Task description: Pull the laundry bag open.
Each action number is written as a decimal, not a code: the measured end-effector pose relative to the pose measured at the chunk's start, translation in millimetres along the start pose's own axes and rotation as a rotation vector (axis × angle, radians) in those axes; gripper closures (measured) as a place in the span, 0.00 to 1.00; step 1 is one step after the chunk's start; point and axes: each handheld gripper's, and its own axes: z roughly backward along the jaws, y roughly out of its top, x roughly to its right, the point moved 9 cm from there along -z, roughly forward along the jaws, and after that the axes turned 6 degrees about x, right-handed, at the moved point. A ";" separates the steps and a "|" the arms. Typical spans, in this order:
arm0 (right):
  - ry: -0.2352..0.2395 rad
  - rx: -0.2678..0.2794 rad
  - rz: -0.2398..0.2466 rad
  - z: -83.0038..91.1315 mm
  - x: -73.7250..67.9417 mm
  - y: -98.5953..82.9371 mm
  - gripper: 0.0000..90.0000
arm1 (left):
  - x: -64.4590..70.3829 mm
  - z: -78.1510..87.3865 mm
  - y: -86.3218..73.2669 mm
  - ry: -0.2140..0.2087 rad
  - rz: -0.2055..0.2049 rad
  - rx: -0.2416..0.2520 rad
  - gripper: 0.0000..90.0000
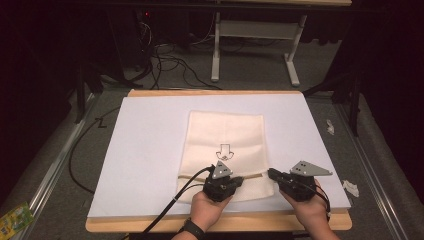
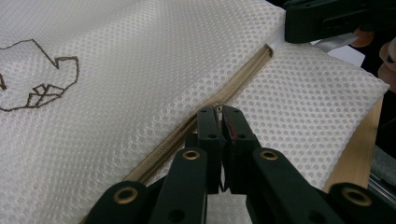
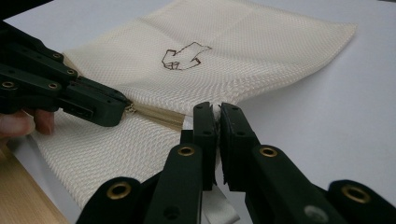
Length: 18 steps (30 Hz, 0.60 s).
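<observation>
A cream mesh bag (image 1: 226,130) lies flat on the white sheet, with a brown arrow (image 1: 224,151) stitched on it. A tan zipper (image 2: 243,77) crosses its near end. My left gripper (image 1: 239,180) rests on that zipper, and in the left gripper view (image 2: 219,111) its jaws are shut on the zipper pull. My right gripper (image 1: 271,173) is at the zipper's right end. In the right gripper view (image 3: 217,108) its jaws are shut on the bag's edge there, with a white tag (image 3: 219,210) hanging below. The left gripper (image 3: 93,100) sits close by on the zipper (image 3: 159,114).
The white sheet (image 1: 150,150) covers a wooden table whose front edge (image 1: 150,224) runs under the hands. Scraps of white paper (image 1: 351,187) lie on the grey floor at right, a green packet (image 1: 12,220) at bottom left. Cables (image 1: 170,62) and a white desk frame (image 1: 255,30) stand behind.
</observation>
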 end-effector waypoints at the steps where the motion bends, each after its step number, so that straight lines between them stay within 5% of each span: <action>1: 0.001 0.002 0.008 -0.3 -0.8 0.4 0.97 | -0.7 0.3 -0.5 -0.003 0.002 0.000 0.98; 5: -0.019 0.009 -0.003 1.0 2.5 1.7 0.97 | -5.7 1.7 -3.4 -0.014 0.035 0.005 0.98; 9: -0.074 0.033 -0.036 7.6 21.0 2.9 0.97 | -15.7 8.2 -6.7 0.037 0.028 -0.011 0.98; 12: -0.106 0.052 -0.075 15.3 39.0 2.8 0.97 | -40.5 26.6 -14.1 0.073 0.088 -0.008 0.98; 16: -0.164 0.052 -0.139 26.6 67.7 -5.5 0.97 | -69.5 55.2 -28.6 0.147 0.107 -0.058 0.98; 18: -0.172 0.056 -0.140 27.7 71.1 -5.4 0.97 | -85.7 72.7 -34.1 0.196 0.126 -0.064 0.98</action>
